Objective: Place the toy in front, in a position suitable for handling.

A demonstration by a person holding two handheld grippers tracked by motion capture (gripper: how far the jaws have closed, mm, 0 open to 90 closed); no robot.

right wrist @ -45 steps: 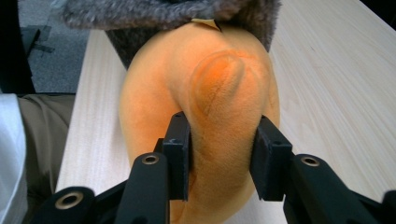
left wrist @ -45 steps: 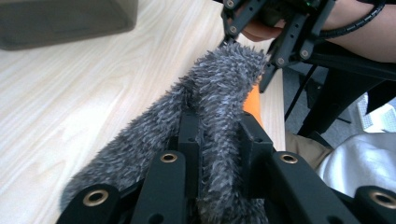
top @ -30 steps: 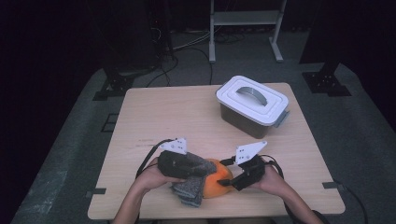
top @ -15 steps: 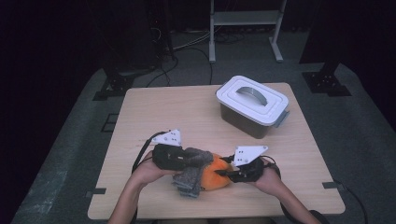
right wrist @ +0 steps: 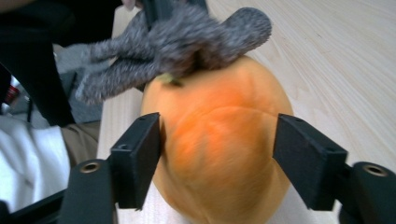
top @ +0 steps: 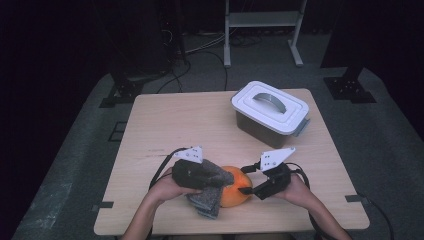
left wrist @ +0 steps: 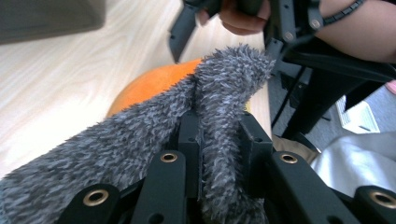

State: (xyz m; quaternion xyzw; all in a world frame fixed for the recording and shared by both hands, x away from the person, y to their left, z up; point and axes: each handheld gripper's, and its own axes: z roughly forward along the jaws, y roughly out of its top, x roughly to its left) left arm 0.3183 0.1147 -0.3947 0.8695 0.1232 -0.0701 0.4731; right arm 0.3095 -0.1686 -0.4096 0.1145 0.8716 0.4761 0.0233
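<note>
The left gripper [top: 220,178] is clamped on a grey fuzzy cloth [left wrist: 140,135]: in the left gripper view a fold of the pile is pinched between its two black jaws, and the rest spills out ahead of the tips and off to one side. Just beyond those tips the cloth lies on top of an orange pumpkin [right wrist: 219,144], touching it. The right gripper [right wrist: 217,154] faces the pumpkin from the opposite side, with the fruit sitting between its jaws; they have just been opening, the left pad is at the skin and the right pad stands a little off it, so it is not squeezing. In the right gripper view the cloth drapes over the far crown of the pumpkin, straight ahead of the jaws. In the high view both grippers meet at the pumpkin near the front edge of the table [top: 165,125], and a lidded white box [top: 270,107] stands well beyond the right gripper.
</note>
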